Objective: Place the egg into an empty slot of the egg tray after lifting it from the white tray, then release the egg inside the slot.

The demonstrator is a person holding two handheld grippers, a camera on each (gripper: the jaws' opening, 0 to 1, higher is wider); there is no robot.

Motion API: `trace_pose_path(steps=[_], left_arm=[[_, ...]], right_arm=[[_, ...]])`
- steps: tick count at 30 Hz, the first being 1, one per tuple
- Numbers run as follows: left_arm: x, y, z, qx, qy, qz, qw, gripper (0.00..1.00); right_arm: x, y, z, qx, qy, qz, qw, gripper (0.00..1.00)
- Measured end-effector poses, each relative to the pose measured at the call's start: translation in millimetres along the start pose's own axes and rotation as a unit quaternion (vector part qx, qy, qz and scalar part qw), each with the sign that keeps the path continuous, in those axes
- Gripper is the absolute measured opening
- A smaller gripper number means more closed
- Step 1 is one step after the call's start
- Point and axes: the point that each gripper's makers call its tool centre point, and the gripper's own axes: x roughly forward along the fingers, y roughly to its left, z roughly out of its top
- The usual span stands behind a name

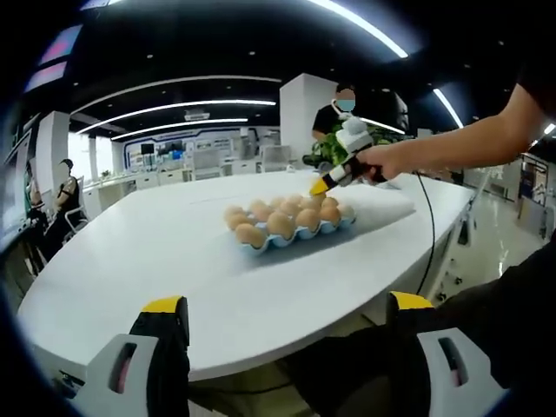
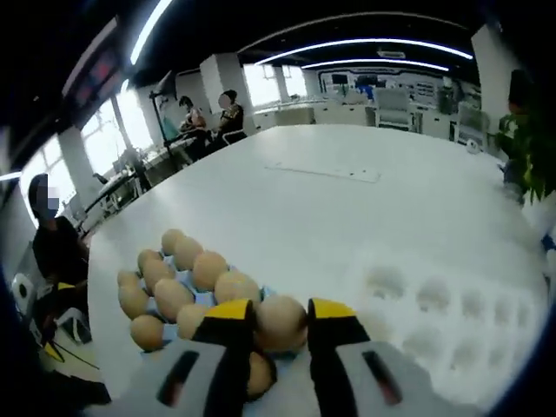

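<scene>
Gripping egg (image 2: 280,323), seemingly, right gripper (image 2: 280,318)

Hovering wide open, left gripper (image 1: 287,317) near the table (image 1: 156,252) edge; beyond, right gripper (image 1: 320,185) touching down over the egg tray (image 1: 291,236).

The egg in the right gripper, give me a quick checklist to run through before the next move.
1. Grip: the right gripper has its jaws shut on the egg. Ok.
2. Position: the egg hangs over the near edge of the blue egg tray, close to the eggs already seated. Ok.
3. Empty slot beneath: hidden by the jaws and egg. Cannot tell.
4. Clearance from the neighbouring eggs: very tight. Cannot tell.
5. Left gripper: open, at the near edge of the table, away from the tray. Ok.
6. White tray: beside the egg tray, its visible slots empty. Ok.
</scene>
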Motion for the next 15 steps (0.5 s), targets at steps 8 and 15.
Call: trace_pose_path(steps=[8,15], left_arm=[[-3,1.2,-9.1,-0.007,0.005,0.003,1.0000,0.95],[-4,-1.5,-8.3,-0.005,0.005,0.001,1.0000,0.95]], right_arm=[[6,-1,-10.7,-0.041,0.022,-0.006,0.9989,0.24],[-4,8,18.9,-0.033,-0.053,0.008,0.9980,0.23]])
